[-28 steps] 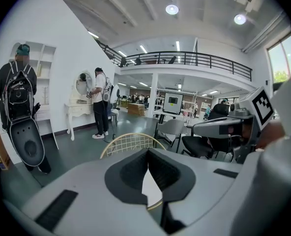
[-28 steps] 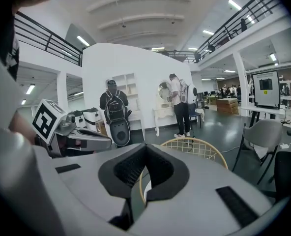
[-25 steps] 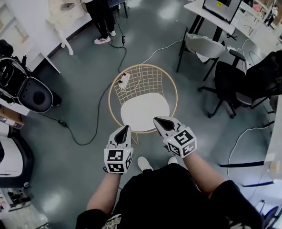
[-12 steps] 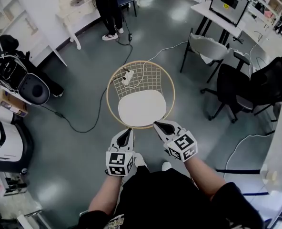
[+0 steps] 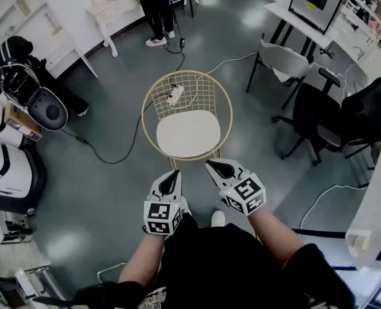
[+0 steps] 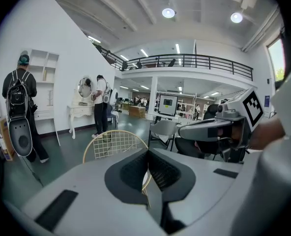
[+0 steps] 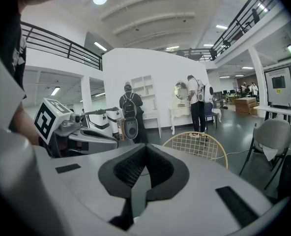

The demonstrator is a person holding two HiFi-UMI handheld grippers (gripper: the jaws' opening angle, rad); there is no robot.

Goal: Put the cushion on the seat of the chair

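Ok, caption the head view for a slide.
White oval cushion on round gold wire chair; left gripper and right gripper shut, empty.

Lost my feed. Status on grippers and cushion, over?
Left gripper and right gripper shut, empty. Cushion lies on chair seat. Cable on floor left of chair.

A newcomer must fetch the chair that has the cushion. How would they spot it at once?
On the open grey floor in mid-room, near the grey plastic chair and black office chair, stands a round chair of gold wire. Unlike them, it has a grid back and a white oval cushion on its seat.
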